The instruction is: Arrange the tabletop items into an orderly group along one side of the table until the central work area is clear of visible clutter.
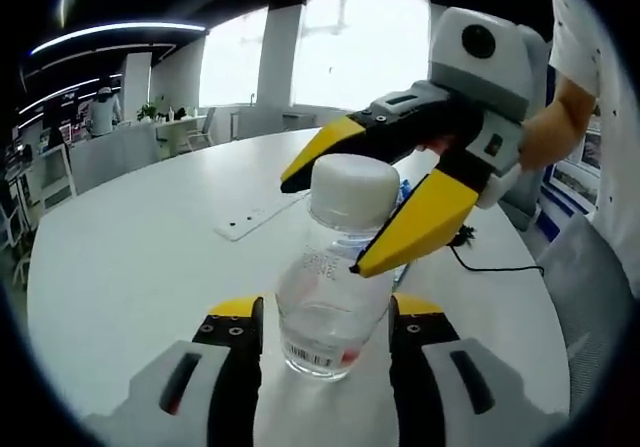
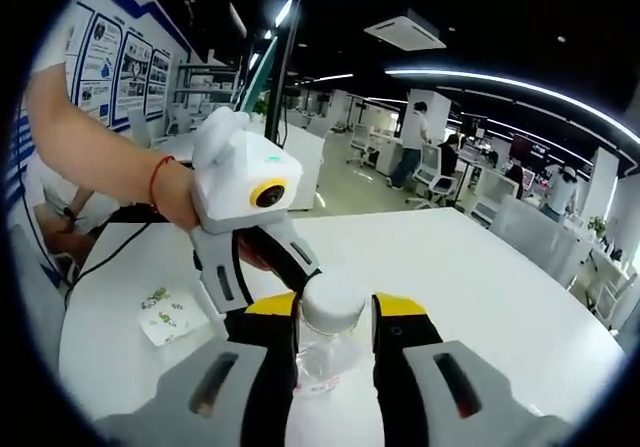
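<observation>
While the clear bottle (image 1: pixel 335 277) stands upright on the round white worktop (image 1: pixel 130 267), both tools are at it. In the left gripper view, the left tool (image 1: pixel 325 332) has one jaw on each side of the bottle's lower part, very close to it, but I cannot tell if they press it. The right tool (image 1: pixel 345 222) comes in from the right of that view, held by a hand (image 1: pixel 550 127), and its yellow jaws sit on both sides of the white cap (image 1: pixel 352 192). In the right gripper view, the right tool (image 2: pixel 335 317) has its two jaws right beside the cap (image 2: pixel 333 302), one on each side, and I cannot tell if they squeeze it or just sit near it. The left tool (image 2: pixel 262 292) reaches down to the bottle (image 2: pixel 322 352) from the left of that view, held by a hand (image 2: pixel 175 192) with a red band on the wrist. The bottle is well in from the worktop's edge. There is lots of bare white top around it. A flat white strip (image 1: pixel 255 217) lies behind the bottle in the left gripper view, well apart from it. A small white packet with green marks (image 2: pixel 165 312) lies near the left edge in the right gripper view, close to the bottle but not touching. A black cable (image 1: pixel 490 257) runs near the far right edge. A grey chair (image 1: pixel 590 297) stands just past that edge. Far off there are desks, chairs and people in a big room.
</observation>
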Motion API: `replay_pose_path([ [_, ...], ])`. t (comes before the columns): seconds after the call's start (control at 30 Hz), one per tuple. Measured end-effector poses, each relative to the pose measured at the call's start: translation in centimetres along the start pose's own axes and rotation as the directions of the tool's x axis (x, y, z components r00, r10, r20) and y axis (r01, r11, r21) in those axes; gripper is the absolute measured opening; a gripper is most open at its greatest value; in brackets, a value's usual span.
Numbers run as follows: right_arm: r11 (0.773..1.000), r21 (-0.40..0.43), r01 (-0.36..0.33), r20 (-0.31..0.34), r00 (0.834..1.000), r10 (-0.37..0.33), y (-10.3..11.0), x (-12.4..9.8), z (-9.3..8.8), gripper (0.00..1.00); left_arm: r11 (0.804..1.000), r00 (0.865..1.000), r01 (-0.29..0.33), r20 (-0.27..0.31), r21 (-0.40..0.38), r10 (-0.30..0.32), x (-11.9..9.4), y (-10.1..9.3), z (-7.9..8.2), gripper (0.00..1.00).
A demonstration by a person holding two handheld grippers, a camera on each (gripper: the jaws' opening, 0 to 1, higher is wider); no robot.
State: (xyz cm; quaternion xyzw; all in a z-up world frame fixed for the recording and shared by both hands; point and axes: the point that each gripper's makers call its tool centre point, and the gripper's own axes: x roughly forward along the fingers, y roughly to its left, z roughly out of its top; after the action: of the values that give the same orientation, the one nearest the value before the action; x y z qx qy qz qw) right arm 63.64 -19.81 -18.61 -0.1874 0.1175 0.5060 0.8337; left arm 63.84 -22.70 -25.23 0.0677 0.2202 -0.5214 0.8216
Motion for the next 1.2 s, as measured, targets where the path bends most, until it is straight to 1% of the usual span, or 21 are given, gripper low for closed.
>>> replay_pose_path([
  [0.13, 1.0, 0.002, -0.002, -0.002, 1.0, 0.002, 0.0, -0.1, 0.0, 0.3, 1.0, 1.0, 0.006, -0.004, -0.007, -0.006, -0.1, -0.2, -0.2, 0.53],
  [0.37, 1.0, 0.014, 0.001, 0.0, 1.0, -0.001, -0.2, -0.4, 0.1, 0.35, 1.0, 1.0, -0.003, -0.008, -0.016, 0.003, -0.5, -0.3, -0.2, 0.6],
  [0.67, 0.999, 0.032, 0.019, 0.005, 1.0, -0.019, -0.8, -1.4, 0.5, 0.4, 0.999, 1.0, -0.02, -0.007, -0.037, 0.02, -1.6, -0.7, 0.0, 0.66],
  [0.87, 0.999, 0.037, 0.03, 0.009, 0.999, -0.031, -0.9, -2.1, 1.0, 0.43, 0.997, 0.999, -0.042, 0.006, -0.058, 0.042, -2.6, -0.9, 0.3, 0.68],
  [0.97, 0.999, 0.036, 0.033, 0.011, 0.999, -0.034, -0.9, -2.5, 1.3, 0.44, 0.996, 0.998, -0.054, 0.01, -0.068, 0.054, -3.2, -1.0, 0.4, 0.69],
  [1.1, 0.999, 0.033, 0.038, 0.015, 0.999, -0.039, -1.0, -3.0, 1.7, 0.44, 0.993, 0.997, -0.074, 0.012, -0.088, 0.075, -4.0, -0.9, 0.4, 0.73],
  [1.2, 0.999, 0.028, 0.037, 0.02, 0.999, -0.038, -1.0, -3.3, 2.1, 0.44, 0.991, 0.996, -0.089, 0.015, -0.096, 0.091, -4.5, -1.0, 0.5, 0.73],
])
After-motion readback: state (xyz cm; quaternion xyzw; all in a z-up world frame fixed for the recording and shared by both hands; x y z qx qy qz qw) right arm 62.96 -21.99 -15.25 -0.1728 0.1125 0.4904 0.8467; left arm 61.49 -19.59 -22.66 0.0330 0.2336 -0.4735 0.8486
